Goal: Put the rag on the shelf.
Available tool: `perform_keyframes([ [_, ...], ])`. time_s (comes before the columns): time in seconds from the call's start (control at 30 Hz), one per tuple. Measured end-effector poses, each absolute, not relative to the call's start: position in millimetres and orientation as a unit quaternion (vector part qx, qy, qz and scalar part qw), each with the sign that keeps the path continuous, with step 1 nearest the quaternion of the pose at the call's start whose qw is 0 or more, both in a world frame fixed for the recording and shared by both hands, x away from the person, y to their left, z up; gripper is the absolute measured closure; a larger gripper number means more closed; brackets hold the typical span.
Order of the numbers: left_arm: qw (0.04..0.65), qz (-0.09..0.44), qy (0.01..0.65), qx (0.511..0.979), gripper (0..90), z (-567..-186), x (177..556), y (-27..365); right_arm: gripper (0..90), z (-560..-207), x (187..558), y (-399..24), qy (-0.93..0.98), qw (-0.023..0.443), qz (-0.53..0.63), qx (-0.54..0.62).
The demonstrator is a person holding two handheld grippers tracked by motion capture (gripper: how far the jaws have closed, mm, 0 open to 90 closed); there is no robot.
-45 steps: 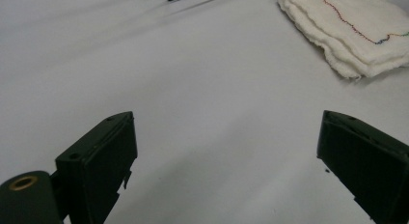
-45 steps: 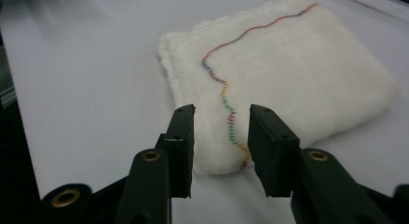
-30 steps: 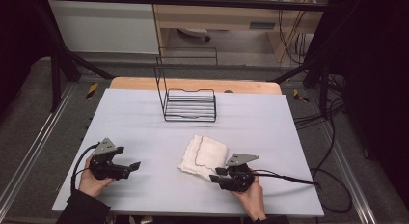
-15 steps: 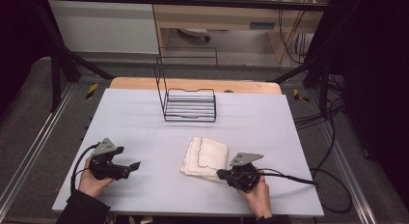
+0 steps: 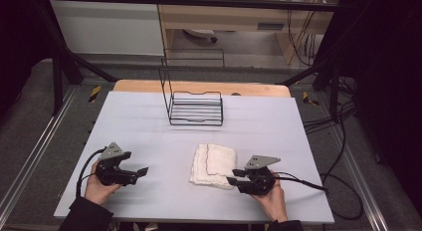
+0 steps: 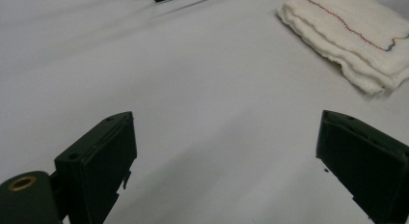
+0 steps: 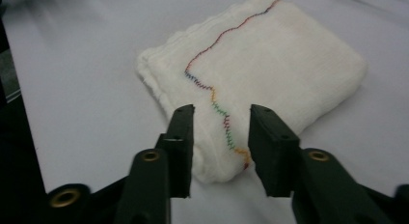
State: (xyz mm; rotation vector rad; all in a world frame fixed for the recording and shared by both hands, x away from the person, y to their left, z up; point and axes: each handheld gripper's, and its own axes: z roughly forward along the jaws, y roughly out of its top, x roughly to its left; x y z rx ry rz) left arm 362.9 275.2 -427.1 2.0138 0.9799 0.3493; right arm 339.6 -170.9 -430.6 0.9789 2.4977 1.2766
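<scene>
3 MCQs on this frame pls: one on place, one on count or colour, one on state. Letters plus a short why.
1. Where does the folded white cloth with the multicoloured stitched line lie?
A. Inside the black wire rack
B. Flat on the grey table, nearer the person than the rack
C. Draped off the table's edge

2. How many folded cloths lie on the table?
A. One
B. Two
C. Three

3. How do the right gripper's jaws stand?
A. Clamped on the rack's wire
B. Apart, over the cloth's near corner
C. Lifting the cloth clear of the table

Key: 1 B, the high view shows the cloth on the tabletop between the black wire rack and the hands. 2 A, a single cloth shows there. 3 B, the right gripper view shows a gap between the jaws, which have just been opening, with the cloth lying flat beyond them.
</scene>
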Motion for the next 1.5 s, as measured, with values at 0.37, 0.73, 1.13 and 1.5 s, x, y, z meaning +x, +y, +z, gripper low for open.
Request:
perform_keyframes([
  [0.37, 0.425, 0.13, 0.39, 0.806, 6.4, -419.2, 367.3, 247.5, 23.1, -429.4, 359.0, -185.3, 0.809, 0.119, 0.436, 0.376],
  [0.73, 0.413, 0.125, 0.375, 0.821, 5.8, -414.8, 377.0, 211.0, 3.6, -432.7, 371.4, -198.2, 0.798, 0.127, 0.429, 0.405],
  [1.13, 0.397, 0.112, 0.382, 0.827, 6.5, -420.8, 403.5, 162.4, 1.8, -435.4, 369.6, -206.9, 0.794, 0.124, 0.427, 0.416],
  [1.5, 0.397, 0.117, 0.393, 0.821, 11.5, -417.1, 424.0, 130.1, 1.2, -437.6, 367.8, -205.3, 0.796, 0.122, 0.423, 0.415],
])
